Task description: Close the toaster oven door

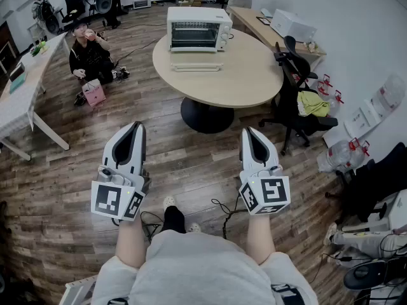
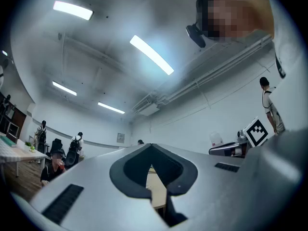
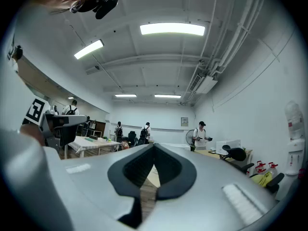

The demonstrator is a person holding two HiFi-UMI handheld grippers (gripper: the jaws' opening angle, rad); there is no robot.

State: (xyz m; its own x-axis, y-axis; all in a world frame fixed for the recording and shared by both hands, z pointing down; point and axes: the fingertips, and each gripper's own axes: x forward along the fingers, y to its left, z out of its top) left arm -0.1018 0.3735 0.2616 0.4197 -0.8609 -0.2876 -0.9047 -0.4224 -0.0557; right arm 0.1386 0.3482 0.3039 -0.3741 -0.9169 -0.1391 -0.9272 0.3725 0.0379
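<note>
At the bottom edge of the head view my grey shirt and forearms are cut off by the frame. Just above them, my left gripper (image 1: pixel 135 128), a grey two-jaw tool with a marker cube, sits at lower left with its jaws pressed together on nothing. My right gripper (image 1: pixel 248 133) at lower right is likewise closed and empty. Both hang over the brown wood-plank floor (image 1: pixel 191 157). In each gripper view the grey jaw body fills the lower half, so only a sliver of tabletop shows through the slot. Further up, the round beige wooden table (image 1: pixel 248 75) hides part of its dark pedestal. At its far edge, top centre, stands the white box-shaped toaster oven (image 1: pixel 198 27). Its door (image 1: pixel 196 62) is dropped open in front; its dark inside is too small to read.
</note>
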